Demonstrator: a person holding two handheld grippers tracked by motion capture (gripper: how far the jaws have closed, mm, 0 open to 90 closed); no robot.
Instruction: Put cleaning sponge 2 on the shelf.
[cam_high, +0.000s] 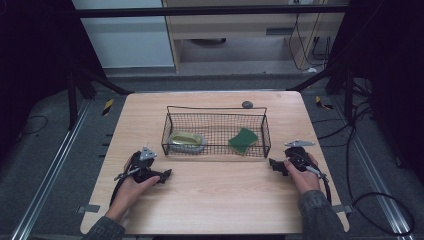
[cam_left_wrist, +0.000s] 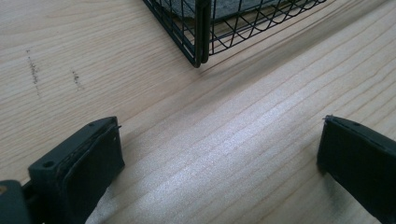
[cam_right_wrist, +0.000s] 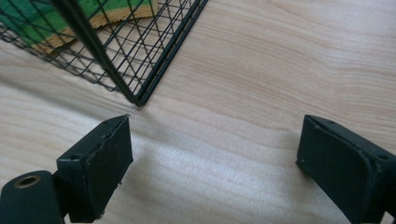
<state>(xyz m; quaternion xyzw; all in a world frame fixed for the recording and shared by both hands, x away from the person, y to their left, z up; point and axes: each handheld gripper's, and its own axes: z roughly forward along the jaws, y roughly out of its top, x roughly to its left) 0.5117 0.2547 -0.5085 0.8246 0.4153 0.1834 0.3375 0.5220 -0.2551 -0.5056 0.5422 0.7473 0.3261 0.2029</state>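
Two sets of tongs, left tongs (cam_high: 165, 174) and right tongs (cam_high: 272, 164), resting released and empty on the wooden surface (cam_high: 210, 200), just short of the wire basket's (cam_high: 216, 149) near corners. Inside, farther off: green sponge (cam_high: 243, 140) at right, pale dish (cam_high: 186, 139) at left. Probably the approach step; next, lifting one set over the rim onto an item.
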